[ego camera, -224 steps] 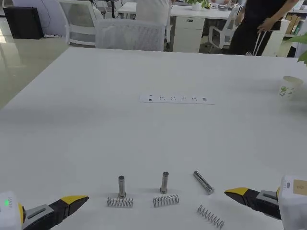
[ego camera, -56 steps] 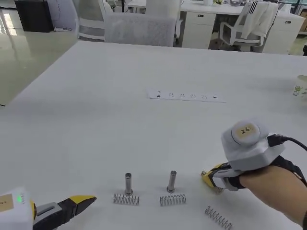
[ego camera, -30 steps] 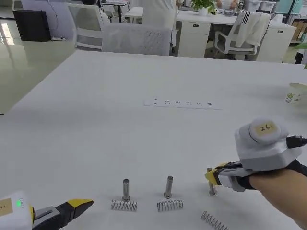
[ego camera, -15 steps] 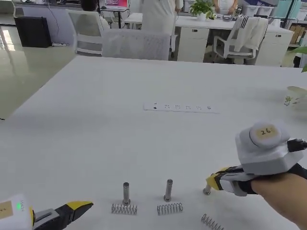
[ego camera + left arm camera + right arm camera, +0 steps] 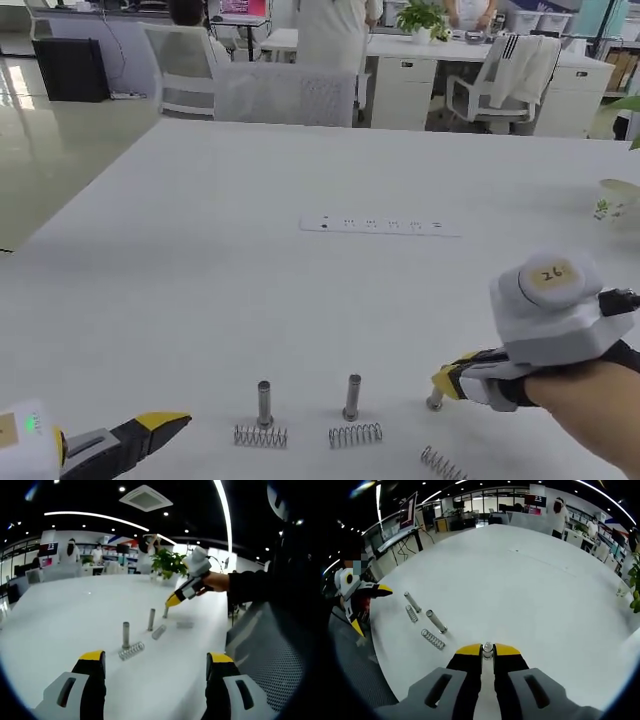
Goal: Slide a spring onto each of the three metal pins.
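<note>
On the white office table (image 5: 300, 260), all three springs (image 5: 356, 434) lie loose, none threaded yet. Two pins (image 5: 264, 402) stand ready; my right gripper (image 5: 487, 651) clamps the third pin (image 5: 434, 401), left gripper (image 5: 155, 660) wide, empty.

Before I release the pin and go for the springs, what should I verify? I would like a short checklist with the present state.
1. The right gripper is shut on the third pin: ok.
2. The third pin stands flat on the table: cannot tell.
3. The left pin and middle pin are upright: ok.
4. The left spring, middle spring and right spring lie free: ok.
5. The left gripper is open and empty: ok.
</note>
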A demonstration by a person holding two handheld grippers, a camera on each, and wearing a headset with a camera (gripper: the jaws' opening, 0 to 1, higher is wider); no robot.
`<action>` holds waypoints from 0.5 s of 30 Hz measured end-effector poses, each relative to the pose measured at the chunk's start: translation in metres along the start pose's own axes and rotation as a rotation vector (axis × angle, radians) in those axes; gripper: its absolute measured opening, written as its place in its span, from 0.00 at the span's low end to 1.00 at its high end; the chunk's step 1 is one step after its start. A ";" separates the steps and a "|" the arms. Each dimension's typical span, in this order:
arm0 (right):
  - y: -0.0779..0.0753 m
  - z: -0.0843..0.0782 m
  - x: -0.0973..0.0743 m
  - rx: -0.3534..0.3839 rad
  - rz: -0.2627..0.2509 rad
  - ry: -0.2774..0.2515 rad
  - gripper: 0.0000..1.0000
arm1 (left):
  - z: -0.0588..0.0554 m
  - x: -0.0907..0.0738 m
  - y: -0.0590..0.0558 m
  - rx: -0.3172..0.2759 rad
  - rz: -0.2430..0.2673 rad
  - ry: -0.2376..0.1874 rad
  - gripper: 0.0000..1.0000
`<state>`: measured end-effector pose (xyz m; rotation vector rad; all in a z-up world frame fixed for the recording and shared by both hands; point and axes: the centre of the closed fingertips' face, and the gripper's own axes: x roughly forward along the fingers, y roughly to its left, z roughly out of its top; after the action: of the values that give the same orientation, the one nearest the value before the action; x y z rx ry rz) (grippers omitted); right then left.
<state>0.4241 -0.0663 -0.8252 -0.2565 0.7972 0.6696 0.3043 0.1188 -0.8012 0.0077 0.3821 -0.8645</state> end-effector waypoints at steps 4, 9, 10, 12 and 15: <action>0.000 0.000 0.000 -0.008 0.004 -0.003 0.05 | 0.002 0.000 -0.001 0.005 0.001 0.003 0.79; 0.002 0.000 0.000 -0.012 0.019 -0.009 0.06 | 0.003 0.000 -0.003 0.010 0.002 0.008 0.79; 0.001 0.000 0.000 -0.011 0.018 -0.011 0.06 | 0.003 0.000 -0.002 0.011 0.002 0.009 0.79; 0.000 0.000 0.000 -0.017 0.016 -0.012 0.09 | 0.003 0.000 -0.003 0.013 0.001 0.011 0.79; 0.001 -0.002 0.000 -0.019 0.021 -0.011 0.09 | 0.004 0.000 -0.003 0.014 0.001 0.013 0.79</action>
<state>0.4229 -0.0666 -0.8266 -0.2615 0.7843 0.6978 0.3035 0.1164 -0.7974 0.0268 0.3886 -0.8662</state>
